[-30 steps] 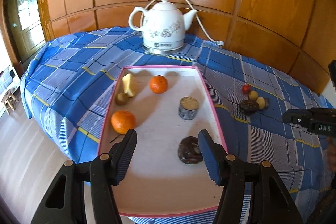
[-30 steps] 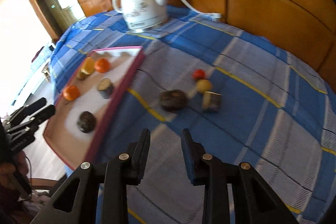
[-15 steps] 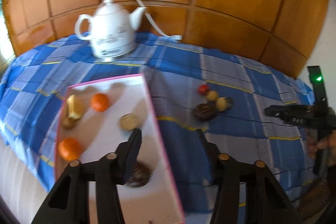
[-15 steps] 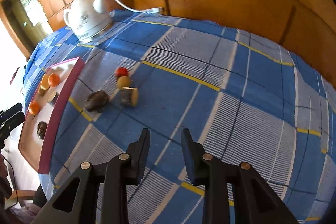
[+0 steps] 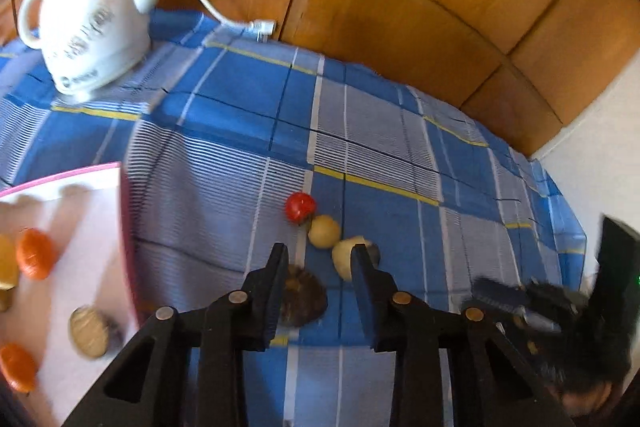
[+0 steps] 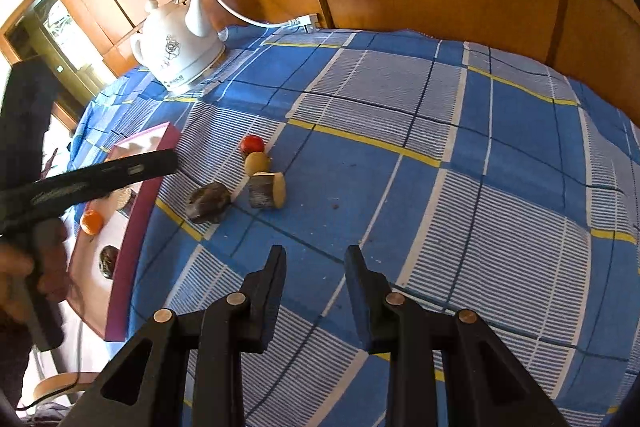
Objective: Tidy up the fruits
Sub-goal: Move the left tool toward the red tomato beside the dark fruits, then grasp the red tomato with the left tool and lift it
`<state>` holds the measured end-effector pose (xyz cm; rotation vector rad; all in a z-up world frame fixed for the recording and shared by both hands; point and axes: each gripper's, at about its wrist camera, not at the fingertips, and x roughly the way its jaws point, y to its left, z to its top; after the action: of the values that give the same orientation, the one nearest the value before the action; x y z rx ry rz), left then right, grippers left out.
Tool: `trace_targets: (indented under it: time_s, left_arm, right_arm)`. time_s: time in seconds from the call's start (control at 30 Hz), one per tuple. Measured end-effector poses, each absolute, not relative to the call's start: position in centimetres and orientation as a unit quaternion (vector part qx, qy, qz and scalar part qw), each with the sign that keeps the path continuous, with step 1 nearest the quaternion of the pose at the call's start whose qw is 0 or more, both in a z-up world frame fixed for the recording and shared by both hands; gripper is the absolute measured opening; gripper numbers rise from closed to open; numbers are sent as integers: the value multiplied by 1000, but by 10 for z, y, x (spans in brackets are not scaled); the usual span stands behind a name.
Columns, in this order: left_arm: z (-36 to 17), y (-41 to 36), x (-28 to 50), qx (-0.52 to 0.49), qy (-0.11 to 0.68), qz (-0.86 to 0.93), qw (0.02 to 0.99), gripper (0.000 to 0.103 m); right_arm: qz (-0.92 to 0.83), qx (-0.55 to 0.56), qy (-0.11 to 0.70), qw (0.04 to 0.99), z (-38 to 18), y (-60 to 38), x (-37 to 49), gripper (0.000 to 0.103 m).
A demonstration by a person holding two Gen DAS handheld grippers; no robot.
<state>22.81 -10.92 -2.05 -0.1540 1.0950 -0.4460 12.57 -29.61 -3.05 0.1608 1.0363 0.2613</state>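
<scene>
Nearest the left gripper (image 5: pixel 318 267), jaws closing on nothing, poised over a dark wrinkled fruit (image 5: pixel 302 301) on checked cloth (image 5: pixel 224 163); likely mid-reach for the next pickup. Needed lowering and centring before the squeeze. Beyond: sliced piece (image 5: pixel 348 261), smooth yellow ball (image 5: pixel 324 231), glossy red one (image 5: pixel 300 207). Off left, pink-rimmed tray (image 5: pixel 124 227). Right gripper (image 6: pixel 316 269) clenched, empty.

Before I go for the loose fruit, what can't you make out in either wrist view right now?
- Dark fruit, left wrist view: near side hidden behind the left gripper finger; contact unclear.
- Pink tray, left wrist view: blurred, cut off by the left edge.
- Tray contents, right wrist view: partly hidden by the left gripper's body.
</scene>
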Motion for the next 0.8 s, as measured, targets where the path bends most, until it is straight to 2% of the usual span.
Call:
trace_targets:
  time_s: [0.27, 0.53, 0.7, 0.8]
  left_arm:
    - [-52, -126, 275, -110, 551, -189, 805, 33]
    - [-77, -133, 287, -129, 580, -181, 784, 31]
    - [-75, -130, 288, -139, 571, -184, 788, 19]
    - [-67, -127, 284, -128, 559, -193, 796, 15]
  right_arm:
    - [129, 94, 490, 857, -26, -298, 126, 30]
    - [139, 96, 486, 858, -21, -296, 125, 30]
    - [139, 91, 487, 858, -21, -294, 125, 30]
    - [135, 91, 489, 857, -23, -296, 126, 30]
